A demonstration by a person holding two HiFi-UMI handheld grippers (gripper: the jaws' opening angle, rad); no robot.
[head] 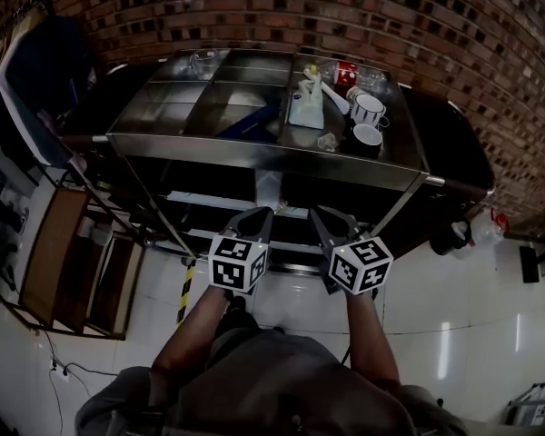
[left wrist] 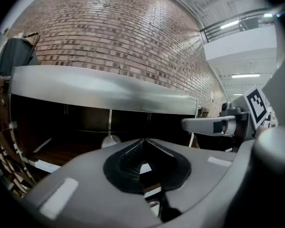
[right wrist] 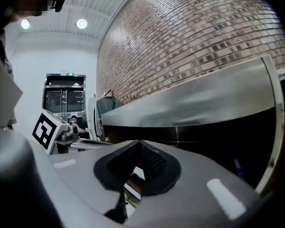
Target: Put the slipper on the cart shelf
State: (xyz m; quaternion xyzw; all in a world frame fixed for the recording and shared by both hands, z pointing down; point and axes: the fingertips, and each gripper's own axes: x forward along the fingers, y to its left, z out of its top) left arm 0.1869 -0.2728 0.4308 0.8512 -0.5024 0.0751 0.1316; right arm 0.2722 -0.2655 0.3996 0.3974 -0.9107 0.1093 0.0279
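Observation:
No slipper shows in any view. The steel cart [head: 254, 149] stands against a brick wall, its dark lower shelf [head: 220, 203] facing me. My left gripper [head: 259, 213] and right gripper [head: 321, 213] hover side by side just in front of that lower opening, both pointing at it. In the left gripper view the left gripper [left wrist: 143, 140] has its jaws meeting at the tips, with nothing between them. The right gripper [right wrist: 138, 141] looks the same in its own view, shut and empty. The cart's top edge [left wrist: 99, 87] fills the view ahead.
On the cart top sit a pale bottle [head: 306, 107], two white mugs [head: 367, 109], a red item [head: 347, 71] and a blue object [head: 254, 121]. A wooden rack [head: 82, 262] stands at the left on the white floor. Yellow-black tape [head: 185, 289] marks the floor.

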